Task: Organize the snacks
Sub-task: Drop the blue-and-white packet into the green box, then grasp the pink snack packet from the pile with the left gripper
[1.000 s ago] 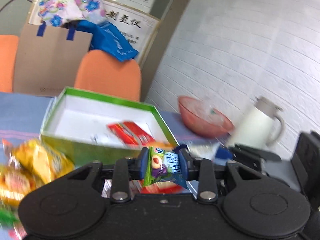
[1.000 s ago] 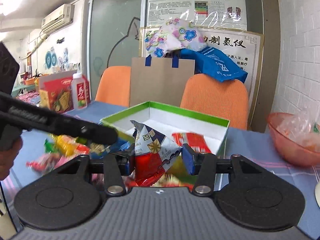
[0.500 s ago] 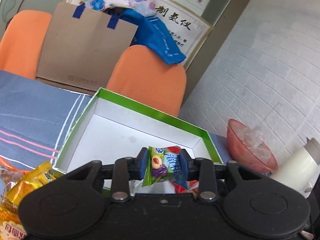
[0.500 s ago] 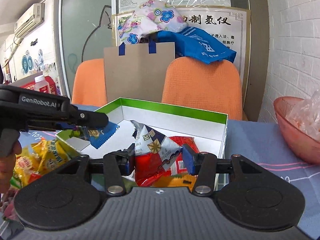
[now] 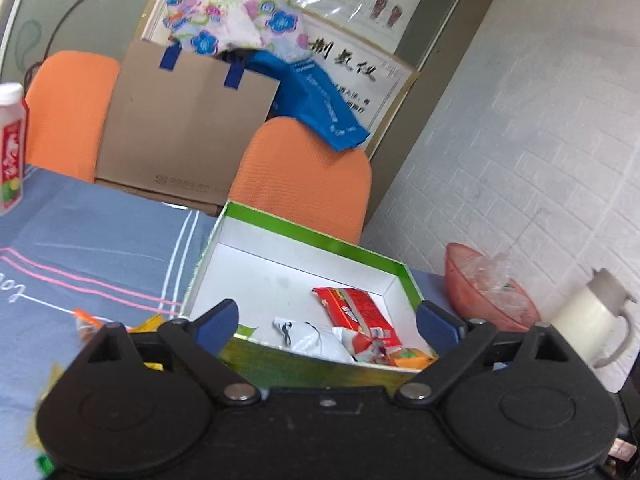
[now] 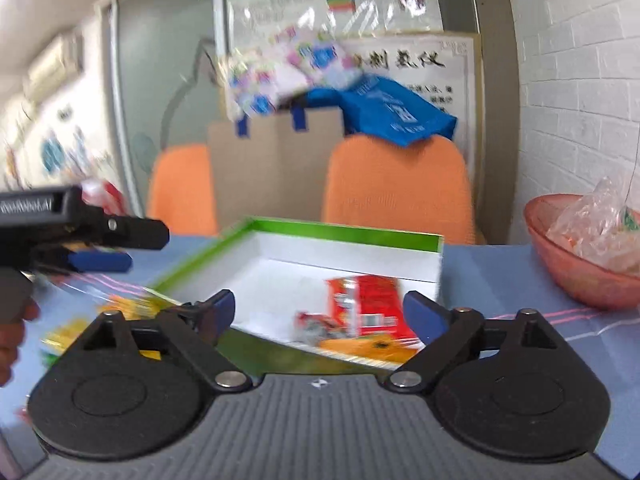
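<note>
Both snack packets dropped into green box (image 5: 316,236) on blue tablecloth (image 5: 100,240).

Motion blur is smearing the whole right wrist view: the red packet (image 6: 366,304) in the green box (image 6: 344,234) is showing no readable print. The gripper body is hiding the box's near wall (image 5: 304,364). The yellow snacks (image 6: 132,304) are blurring, and the bottle (image 5: 10,148) is getting cropped by the left edge.
</note>
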A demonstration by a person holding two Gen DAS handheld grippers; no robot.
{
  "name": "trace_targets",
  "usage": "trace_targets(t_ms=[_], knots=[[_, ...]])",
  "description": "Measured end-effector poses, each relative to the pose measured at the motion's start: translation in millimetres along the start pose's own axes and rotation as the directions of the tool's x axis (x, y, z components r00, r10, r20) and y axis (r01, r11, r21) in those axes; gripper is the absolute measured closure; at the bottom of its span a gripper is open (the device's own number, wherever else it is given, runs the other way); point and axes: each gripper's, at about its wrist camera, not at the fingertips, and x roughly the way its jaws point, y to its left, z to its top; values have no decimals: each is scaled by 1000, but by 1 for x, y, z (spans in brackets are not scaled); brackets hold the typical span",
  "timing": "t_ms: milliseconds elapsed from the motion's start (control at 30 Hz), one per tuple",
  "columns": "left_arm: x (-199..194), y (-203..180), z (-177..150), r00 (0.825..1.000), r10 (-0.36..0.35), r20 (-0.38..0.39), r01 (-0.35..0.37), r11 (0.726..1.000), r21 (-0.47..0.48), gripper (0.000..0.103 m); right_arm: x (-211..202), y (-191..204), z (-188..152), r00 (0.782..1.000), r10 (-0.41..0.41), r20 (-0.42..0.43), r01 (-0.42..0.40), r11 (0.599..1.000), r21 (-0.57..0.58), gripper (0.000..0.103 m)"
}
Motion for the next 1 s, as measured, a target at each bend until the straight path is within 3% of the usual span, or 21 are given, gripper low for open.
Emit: trace_targets(t_ms=[200,400,667,900,1000], knots=[[-70,3,-33,998,-28,49,26,999,46,0,-47,29,-21,993,119,24,-119,993,26,0],[-95,24,-67,1000,11,-20,-10,999,42,0,-53,57,-51,969,242,-56,-238,968,80,0],[-59,27,-75,988,-19,-155,38,992,121,0,-28,88,-74,936,304,-175,-286,950,121,0],[-16,33,-78,961,11,-276,40,983,180,0,1,102,-77,934,289,-211,-270,956,116,0],[-6,38,-81,956,13,-294,41,983,178,0,11,103,-79,934,281,-219,-261,958,117,0]])
